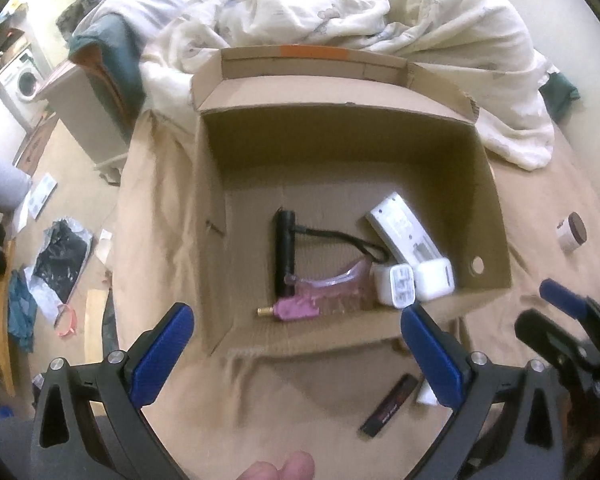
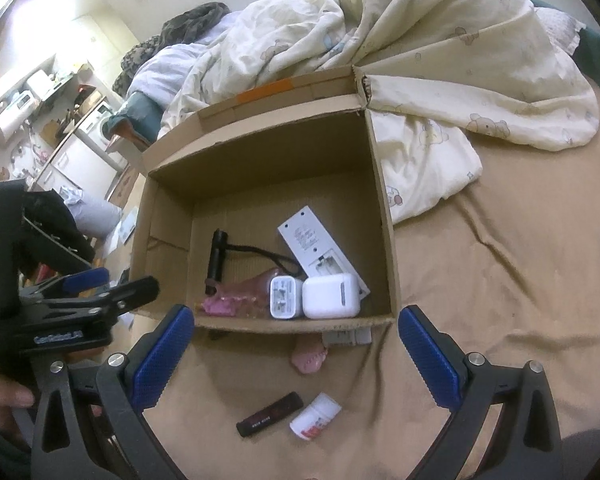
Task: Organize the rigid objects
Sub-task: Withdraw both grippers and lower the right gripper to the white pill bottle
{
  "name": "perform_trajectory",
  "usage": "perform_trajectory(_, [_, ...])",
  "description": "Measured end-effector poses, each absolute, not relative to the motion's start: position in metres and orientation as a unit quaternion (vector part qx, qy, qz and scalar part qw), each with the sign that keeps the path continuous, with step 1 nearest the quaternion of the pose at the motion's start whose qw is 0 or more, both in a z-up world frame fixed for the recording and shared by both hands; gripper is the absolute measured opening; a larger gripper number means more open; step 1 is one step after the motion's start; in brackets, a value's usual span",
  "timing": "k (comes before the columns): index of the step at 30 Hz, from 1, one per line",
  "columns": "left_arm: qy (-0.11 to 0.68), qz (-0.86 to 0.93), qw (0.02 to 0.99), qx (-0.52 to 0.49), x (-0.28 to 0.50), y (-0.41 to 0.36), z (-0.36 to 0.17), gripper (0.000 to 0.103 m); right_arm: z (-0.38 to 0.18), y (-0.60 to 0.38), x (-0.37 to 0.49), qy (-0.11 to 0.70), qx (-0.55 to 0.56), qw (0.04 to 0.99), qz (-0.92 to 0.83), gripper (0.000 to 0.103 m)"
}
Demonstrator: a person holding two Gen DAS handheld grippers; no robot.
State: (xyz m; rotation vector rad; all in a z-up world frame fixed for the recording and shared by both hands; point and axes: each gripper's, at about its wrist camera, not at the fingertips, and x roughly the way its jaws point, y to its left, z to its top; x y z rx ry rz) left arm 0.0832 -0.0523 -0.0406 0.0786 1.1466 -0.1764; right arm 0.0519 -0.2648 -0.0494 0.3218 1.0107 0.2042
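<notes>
Both grippers are held wide open with nothing gripped: left gripper (image 1: 298, 338), right gripper (image 2: 296, 342). Loose items are seen on the bed (image 2: 500, 300) at 6 o'clock of the box (image 2: 384, 208): black stick (image 2: 270, 414), white bottle (image 2: 316, 416), pink piece (image 2: 309, 356) against the near wall, a white block (image 2: 347, 337) half hidden there.

Inside the box: torch (image 2: 216, 260), remote (image 2: 314, 246), charger (image 2: 283, 297), white case (image 2: 331, 295).

Risks, as judged:
- Bottle lies on its side; it could be rolled off by a nudged fold.
- Soft bedding may be pinched along with the thin stick.
- Near wall could be clipped on the drop.
- Grippers sit close; a collision is possible.
</notes>
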Motion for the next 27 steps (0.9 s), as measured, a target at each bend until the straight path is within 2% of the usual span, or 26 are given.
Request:
perform_trajectory(18, [0.552, -0.055, 0.832, 0.011, 0.059, -0.010, -0.077, 0.103, -0.076, -0.272, 0.039, 0.525, 0.155, 0.834, 0.065, 0.103])
perform_trajectory(22, [0.555, -0.052, 0.830, -0.017, 0.063, 0.000, -0.075, 0.103, -0.092, -0.273, 0.046, 0.569, 0.157, 0.805, 0.059, 0.103])
perform_trajectory(27, [0.568, -0.049, 0.820, -0.035, 0.067, 0.005, -0.080, 0.103, -0.120, -0.238, 0.053, 0.644, 0.075, 0.756, 0.088, 0.103])
